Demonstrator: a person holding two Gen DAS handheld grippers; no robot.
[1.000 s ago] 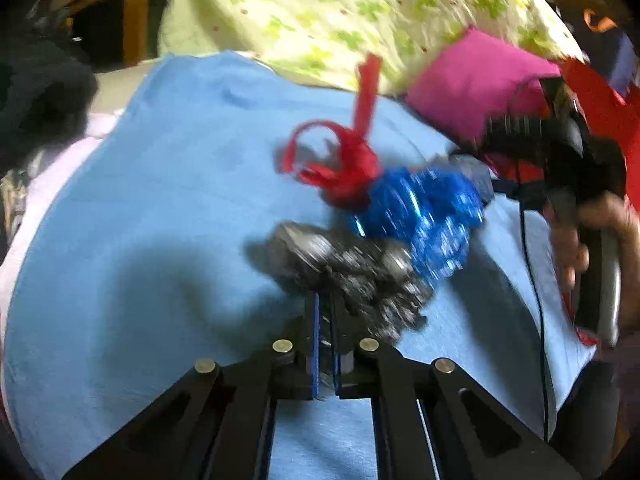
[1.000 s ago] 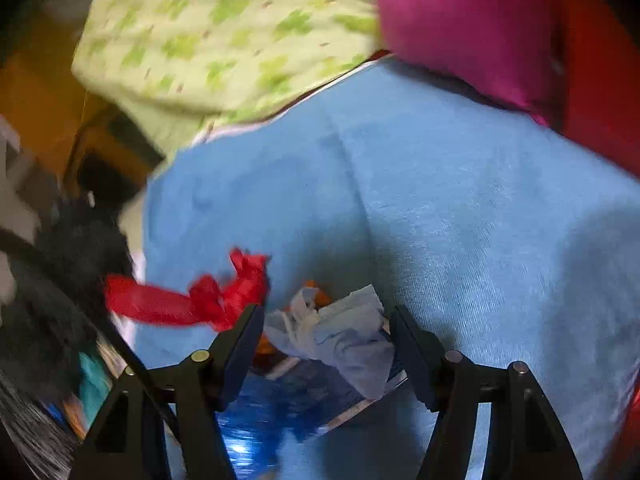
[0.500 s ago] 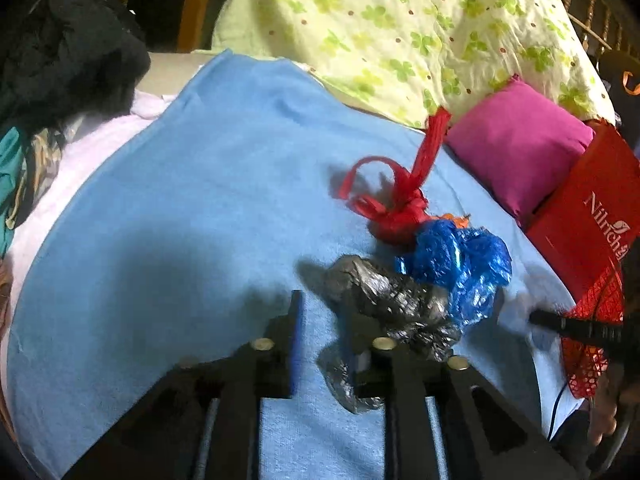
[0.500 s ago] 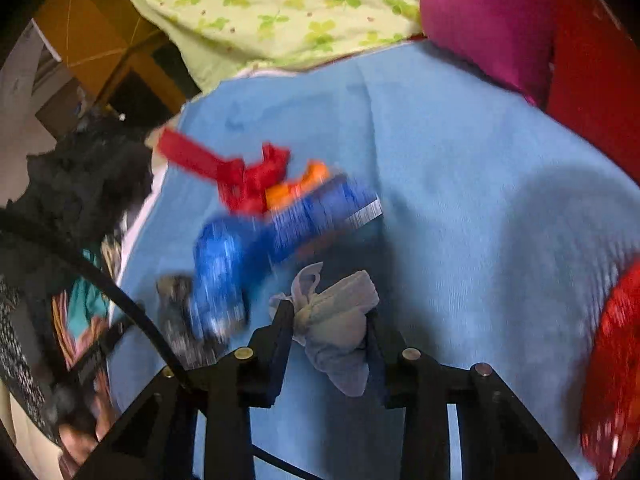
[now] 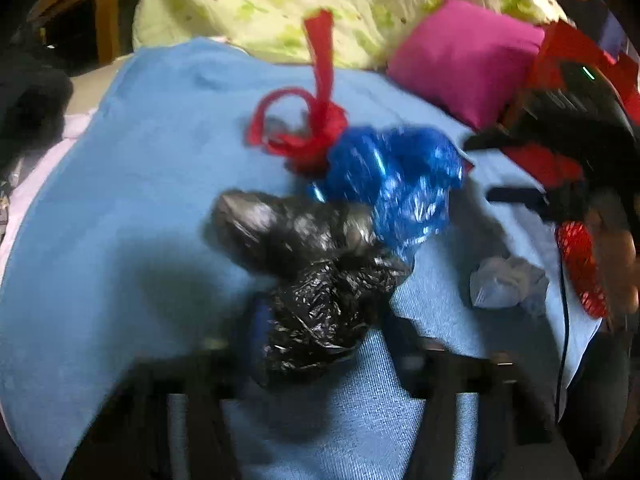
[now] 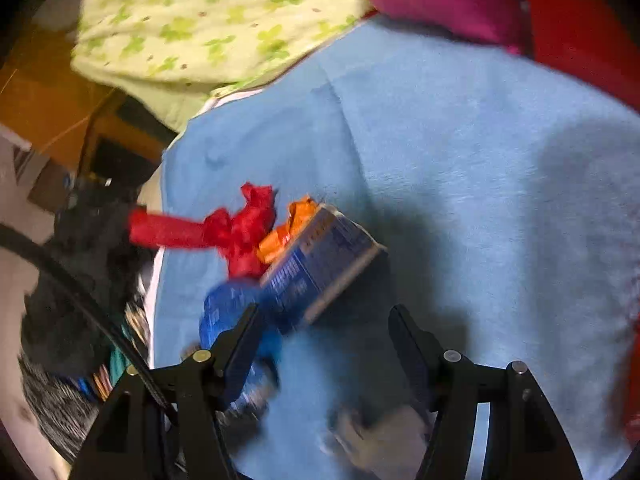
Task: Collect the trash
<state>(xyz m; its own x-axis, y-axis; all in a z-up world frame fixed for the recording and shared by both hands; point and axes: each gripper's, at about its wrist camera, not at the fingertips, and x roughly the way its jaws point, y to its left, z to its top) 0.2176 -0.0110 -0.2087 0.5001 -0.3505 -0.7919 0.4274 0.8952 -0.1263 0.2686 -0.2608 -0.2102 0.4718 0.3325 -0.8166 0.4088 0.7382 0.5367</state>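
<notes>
The left wrist view alone shows the black bag (image 5: 316,280), a crumpled shiny lump on the blue blanket (image 5: 120,200), its near end sitting between the blurred fingers of the left claw (image 5: 324,344); those fingers have just been closing in on it, and they seem to press its sides, though the blur makes the contact hard to judge. That view also shows a pale tissue wad (image 5: 508,284) lying loose on the blanket to the right, near a red mesh basket (image 5: 580,268) at the blanket's right edge; what the basket holds cannot be told. The right wrist view alone shows a blue box (image 6: 324,264) tilted on the blanket with an orange wrapper (image 6: 288,232) against its far end. Both views show the red ribbon (image 5: 312,128) and the blue wrapper (image 5: 396,176) touching one another in a heap with the black bag. The right claw (image 6: 324,344) stands apart, having just been opening, with only blanket between its fingers and the pale tissue blurred below them. A pink cushion (image 5: 464,56) and a green-patterned quilt (image 5: 360,4) border the far side. To the left the blanket lies bare up to its edge, beyond which dark clothing (image 6: 76,280) is piled.
</notes>
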